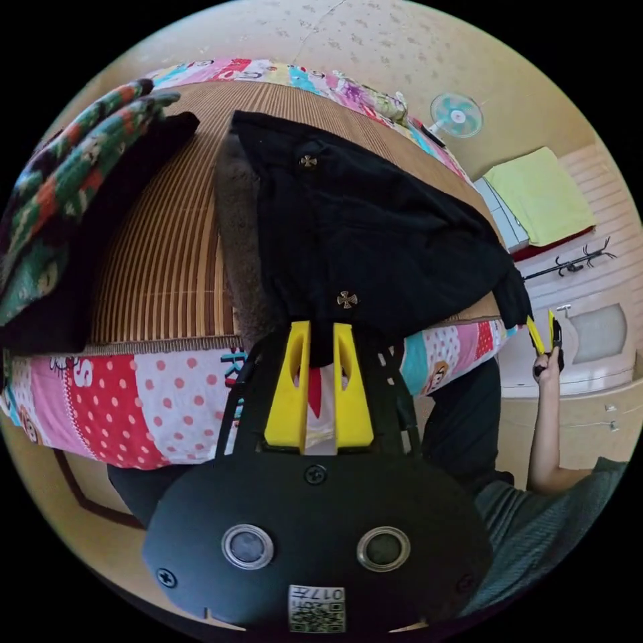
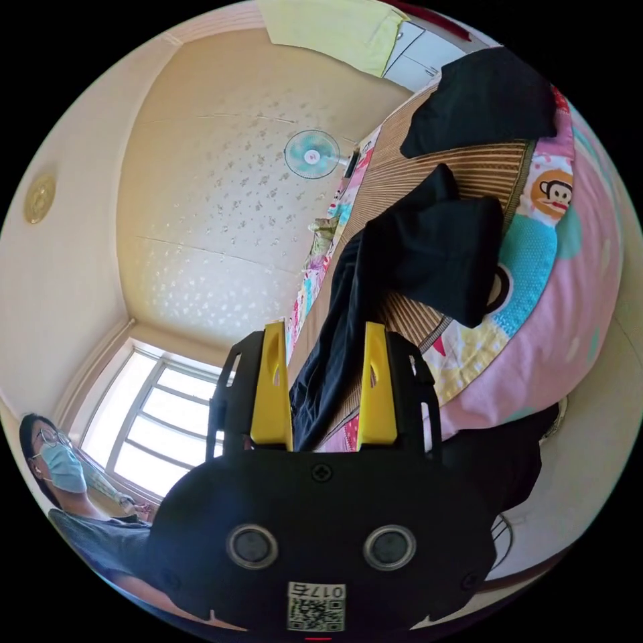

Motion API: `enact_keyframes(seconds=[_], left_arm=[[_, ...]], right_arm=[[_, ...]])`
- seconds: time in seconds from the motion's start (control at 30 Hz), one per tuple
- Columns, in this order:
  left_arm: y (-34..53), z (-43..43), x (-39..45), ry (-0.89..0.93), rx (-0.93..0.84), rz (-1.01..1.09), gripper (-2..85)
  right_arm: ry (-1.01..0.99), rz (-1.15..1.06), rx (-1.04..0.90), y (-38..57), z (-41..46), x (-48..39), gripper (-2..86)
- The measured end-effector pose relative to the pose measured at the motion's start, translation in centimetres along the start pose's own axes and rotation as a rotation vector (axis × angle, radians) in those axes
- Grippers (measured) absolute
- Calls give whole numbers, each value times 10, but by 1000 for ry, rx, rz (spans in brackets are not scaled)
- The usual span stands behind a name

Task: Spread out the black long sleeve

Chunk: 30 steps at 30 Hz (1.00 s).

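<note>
Where it hangs over the near edge of the bamboo mat point(image 1: 161, 268), the black long sleeve point(image 1: 375, 234) looks rumpled and half bunched, with two small brass cross-shaped studs on its cloth. It lies on the mat atop the bed's cartoon-print quilt point(image 1: 134, 402). The left gripper point(image 1: 319, 348) has its yellow jaws nearly closed on the garment's lower edge, black cloth pinched between them. The right gripper point(image 2: 326, 362) stands with its jaws apart; a fold of the black cloth runs between them, but I cannot tell whether they press it.
</note>
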<state>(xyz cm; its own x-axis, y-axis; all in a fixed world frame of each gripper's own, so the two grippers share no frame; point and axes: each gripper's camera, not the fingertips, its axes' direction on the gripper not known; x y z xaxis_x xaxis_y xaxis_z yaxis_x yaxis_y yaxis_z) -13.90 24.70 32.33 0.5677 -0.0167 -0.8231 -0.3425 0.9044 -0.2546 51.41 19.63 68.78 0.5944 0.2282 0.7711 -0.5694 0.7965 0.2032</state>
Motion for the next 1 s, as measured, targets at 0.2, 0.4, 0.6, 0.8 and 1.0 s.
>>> enact_keyframes(seconds=[0.2, 0.4, 0.6, 0.8, 1.0], left_arm=[[9, -20, -9, -98, -66, 118, 41], [31, -62, -46, -249, -48, -29, 44], [55, -95, -69, -49, 26, -222, 66], [68, -121, -44, 95, 132, -188, 65], [52, -117, -32, 100, 73, -98, 65]], right_arm=[[-12, 100, -14, 34, -3, 38, 144], [-44, 135, -18, 43, -7, 48, 142], [-45, 144, -42, 11, 39, 34, 142], [120, 189, -174, -73, 133, 17, 108], [127, -225, -188, -67, 122, -123, 32]])
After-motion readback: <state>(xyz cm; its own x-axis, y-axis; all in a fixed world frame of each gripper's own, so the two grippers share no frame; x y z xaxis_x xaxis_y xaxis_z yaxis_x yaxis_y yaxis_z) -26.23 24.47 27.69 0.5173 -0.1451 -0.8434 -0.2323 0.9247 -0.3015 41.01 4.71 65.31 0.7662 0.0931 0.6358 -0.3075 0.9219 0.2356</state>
